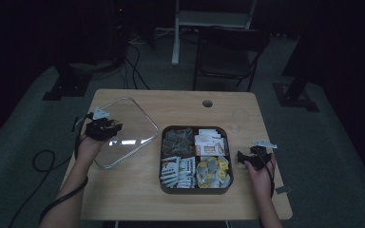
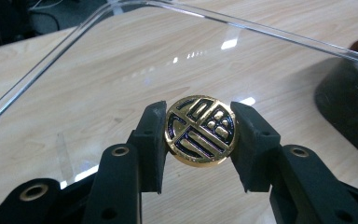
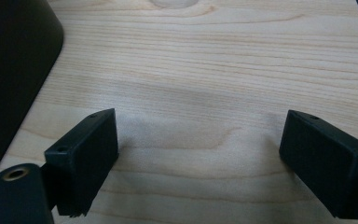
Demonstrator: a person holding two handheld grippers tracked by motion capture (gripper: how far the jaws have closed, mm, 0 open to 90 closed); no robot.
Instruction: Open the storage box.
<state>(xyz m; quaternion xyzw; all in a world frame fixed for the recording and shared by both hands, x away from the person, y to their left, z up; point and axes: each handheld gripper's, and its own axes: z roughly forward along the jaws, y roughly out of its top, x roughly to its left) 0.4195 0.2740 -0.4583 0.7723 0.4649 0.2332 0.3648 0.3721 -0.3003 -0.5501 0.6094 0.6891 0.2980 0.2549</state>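
Currently L gripper (image 2: 200,133) clamps gold knob (image 2: 200,129) of clear lid (image 1: 123,130), lid resting on table (image 1: 138,199) left of tray. R gripper (image 3: 198,161) wide, empty, right of 4-compartment tray (image 1: 196,192) w/ packets.

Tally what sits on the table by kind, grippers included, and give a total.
Clear lid with round gold knob: 1
Dark four-compartment tray of packets: 1
Grippers: 2, left gripper shut on the knob, right gripper open
Total: 4
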